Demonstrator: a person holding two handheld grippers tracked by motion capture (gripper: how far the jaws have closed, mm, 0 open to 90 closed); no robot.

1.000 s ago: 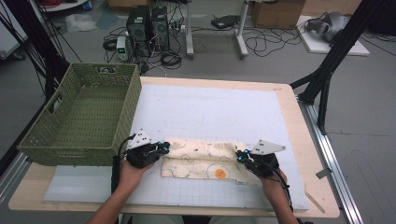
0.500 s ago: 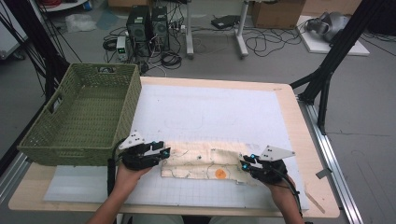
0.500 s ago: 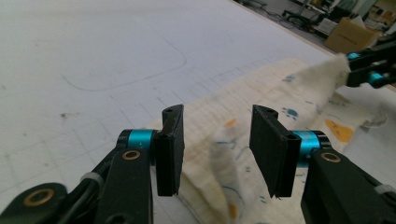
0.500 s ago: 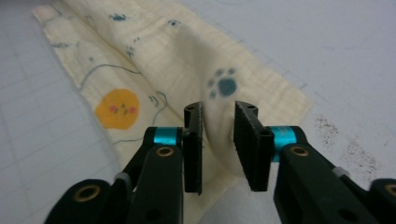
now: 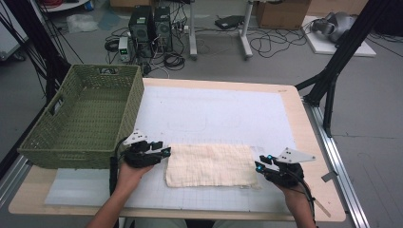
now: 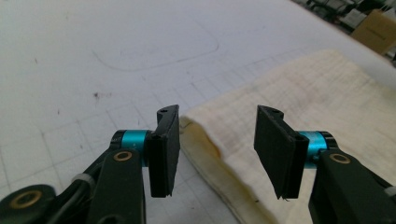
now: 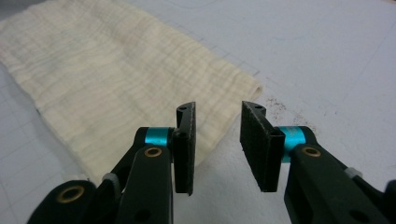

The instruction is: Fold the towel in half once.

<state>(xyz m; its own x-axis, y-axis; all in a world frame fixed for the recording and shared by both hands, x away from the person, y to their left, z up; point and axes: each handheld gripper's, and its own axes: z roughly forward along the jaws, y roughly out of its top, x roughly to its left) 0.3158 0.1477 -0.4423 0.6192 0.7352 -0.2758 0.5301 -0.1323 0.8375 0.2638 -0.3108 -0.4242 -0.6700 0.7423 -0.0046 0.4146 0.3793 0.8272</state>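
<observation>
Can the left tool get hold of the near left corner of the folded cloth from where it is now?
Probably yes. The left tool stands open right at the folded cloth, whose corner edge lies between its jaws, and nothing sits between them on the mat.

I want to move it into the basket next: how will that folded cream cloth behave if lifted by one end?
The cloth is probably floppy: its thin, crinkled weave lies flat on the mat, so the free end would likely sag. The folded layers seen in the left gripper view may slip apart. It looks light.
</observation>
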